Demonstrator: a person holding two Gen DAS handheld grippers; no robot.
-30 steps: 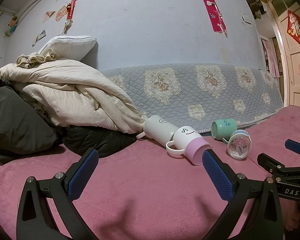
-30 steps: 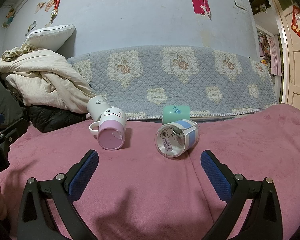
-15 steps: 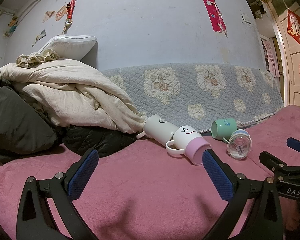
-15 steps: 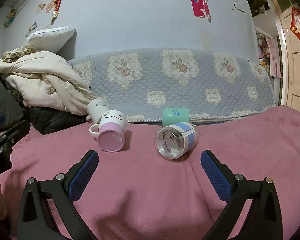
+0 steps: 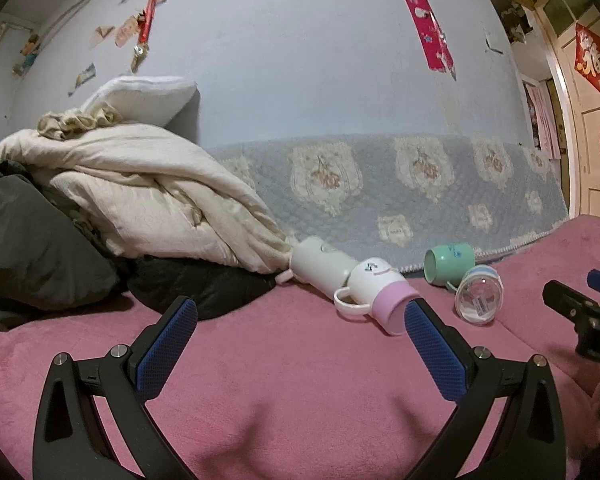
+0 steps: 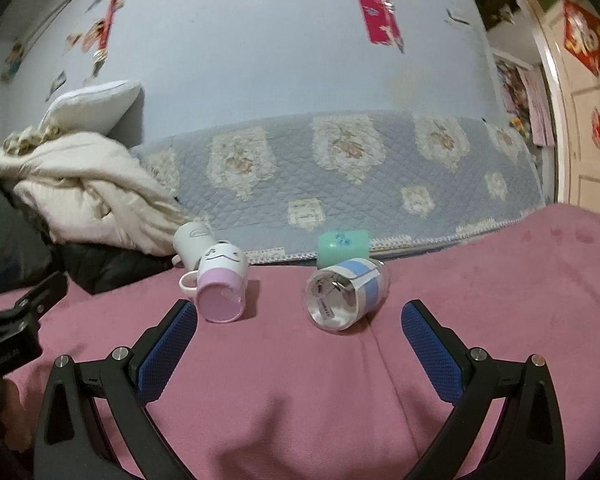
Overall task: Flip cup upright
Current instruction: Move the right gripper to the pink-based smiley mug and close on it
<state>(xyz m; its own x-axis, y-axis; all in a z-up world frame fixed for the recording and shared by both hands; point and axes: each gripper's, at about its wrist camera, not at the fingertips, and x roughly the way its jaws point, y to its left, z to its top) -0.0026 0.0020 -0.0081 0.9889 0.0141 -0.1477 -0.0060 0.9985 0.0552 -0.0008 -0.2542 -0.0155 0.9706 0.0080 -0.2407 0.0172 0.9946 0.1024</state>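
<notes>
Several cups lie on their sides on the pink blanket. A clear cup with a blue band lies ahead of my right gripper, its bottom toward me. A white mug with a pink base lies to its left, a plain white mug behind that, and a green cup at the back. My right gripper is open and empty, short of the clear cup. My left gripper is open and empty, left of the pink-based mug, with the clear cup and green cup further right.
A pile of cream quilts and dark clothing fills the left. A quilted grey cover runs along the wall behind the cups. A door stands at the right. The right gripper shows at the left wrist view's right edge.
My right gripper has moved forward and closer to the clear cup and the pink-based mug. The left gripper has barely moved. The cups lie as before.
</notes>
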